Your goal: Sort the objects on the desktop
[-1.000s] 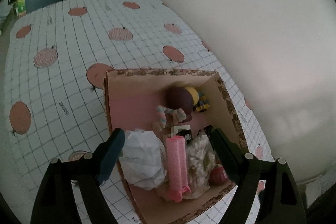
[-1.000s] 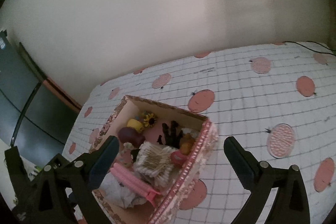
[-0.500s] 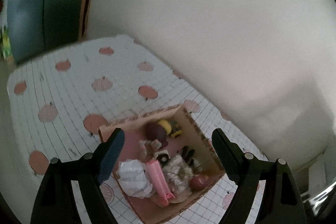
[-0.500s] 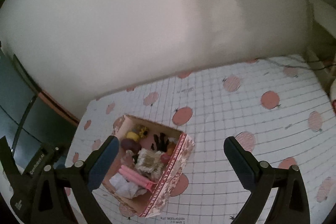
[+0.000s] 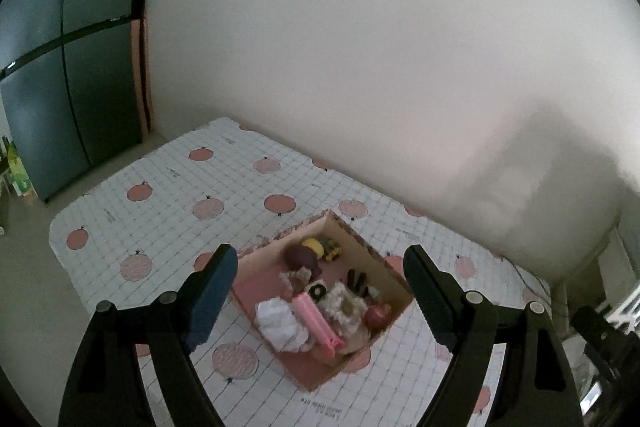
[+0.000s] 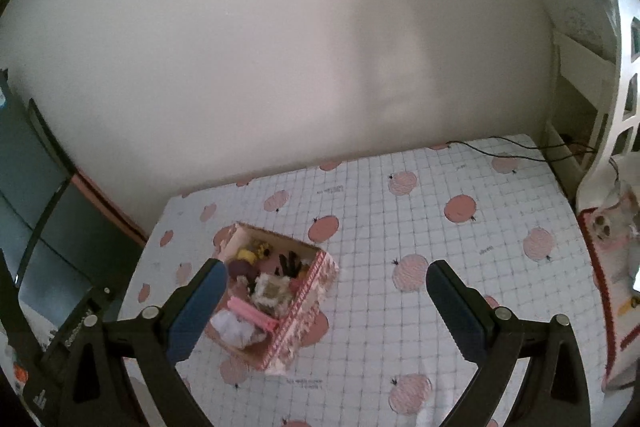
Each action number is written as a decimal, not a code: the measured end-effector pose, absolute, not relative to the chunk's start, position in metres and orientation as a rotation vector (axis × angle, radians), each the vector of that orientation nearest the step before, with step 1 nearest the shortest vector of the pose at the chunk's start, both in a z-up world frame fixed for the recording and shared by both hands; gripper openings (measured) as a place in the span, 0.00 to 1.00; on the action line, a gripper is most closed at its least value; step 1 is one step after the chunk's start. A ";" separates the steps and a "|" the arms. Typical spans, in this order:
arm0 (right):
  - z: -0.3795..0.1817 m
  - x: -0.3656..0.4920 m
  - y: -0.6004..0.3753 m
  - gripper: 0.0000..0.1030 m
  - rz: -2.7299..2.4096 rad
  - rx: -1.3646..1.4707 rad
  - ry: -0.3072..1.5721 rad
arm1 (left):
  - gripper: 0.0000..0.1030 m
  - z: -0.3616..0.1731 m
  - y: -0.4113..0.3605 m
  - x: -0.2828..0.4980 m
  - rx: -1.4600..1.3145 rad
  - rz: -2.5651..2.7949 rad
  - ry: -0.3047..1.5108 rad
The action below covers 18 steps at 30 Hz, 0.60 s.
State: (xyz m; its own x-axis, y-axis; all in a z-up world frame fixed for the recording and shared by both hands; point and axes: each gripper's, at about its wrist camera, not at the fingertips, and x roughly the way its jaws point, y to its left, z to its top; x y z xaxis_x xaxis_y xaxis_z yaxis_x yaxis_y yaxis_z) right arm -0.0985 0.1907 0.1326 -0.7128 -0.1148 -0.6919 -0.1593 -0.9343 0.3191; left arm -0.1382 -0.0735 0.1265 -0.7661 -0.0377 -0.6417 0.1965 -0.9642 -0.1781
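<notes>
A cardboard box (image 5: 394, 277) (image 6: 310, 277) with a pink floor stands on the table, far below both grippers. In it lie a pink clip (image 5: 316, 321) (image 6: 250, 311), crumpled white paper (image 5: 280, 323) (image 6: 234, 329), a dark purple ball (image 5: 300, 259) (image 6: 240, 268), a yellow item (image 5: 314, 246) and a tuft of cotton swabs (image 5: 344, 305) (image 6: 272, 291). My left gripper (image 5: 320, 299) hangs open high above the box, its fingers framing it. My right gripper (image 6: 326, 307) is open too, with nothing between its fingers, the box under its left finger.
The table wears a white grid cloth (image 5: 168, 211) (image 6: 460, 267) with pink fruit prints. A plain wall runs behind. A dark refrigerator (image 5: 60, 67) stands left. A black cable (image 6: 516, 151) lies at the back right, by white shelving (image 6: 584, 75) and a white chair (image 6: 616, 147).
Both grippers have risen well away from the box, which now looks much smaller. The left view has rolled. Both stay open and empty.
</notes>
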 end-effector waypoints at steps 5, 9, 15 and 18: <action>0.132 -0.073 0.192 0.98 2.819 -1.229 0.517 | 0.83 0.124 -0.067 -0.110 1.064 -2.827 0.310; 0.130 -0.052 0.195 0.98 2.815 -1.255 0.506 | 0.83 0.125 -0.064 -0.090 1.085 -2.837 0.286; 0.128 -0.030 0.197 0.98 2.804 -1.284 0.510 | 0.83 0.141 -0.062 -0.064 1.070 -2.847 0.234; 0.131 -0.022 0.199 0.98 2.809 -1.274 0.523 | 0.83 0.153 -0.064 -0.053 1.026 -2.854 0.205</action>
State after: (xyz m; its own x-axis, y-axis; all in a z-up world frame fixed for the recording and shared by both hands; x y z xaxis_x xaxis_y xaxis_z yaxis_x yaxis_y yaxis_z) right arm -0.0216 0.1990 0.1314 -0.6682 -0.1245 -0.7335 -0.1479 -0.9440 0.2949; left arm -0.0534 -0.0645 0.1534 -0.7673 -0.0504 -0.6393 0.1412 -0.9857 -0.0918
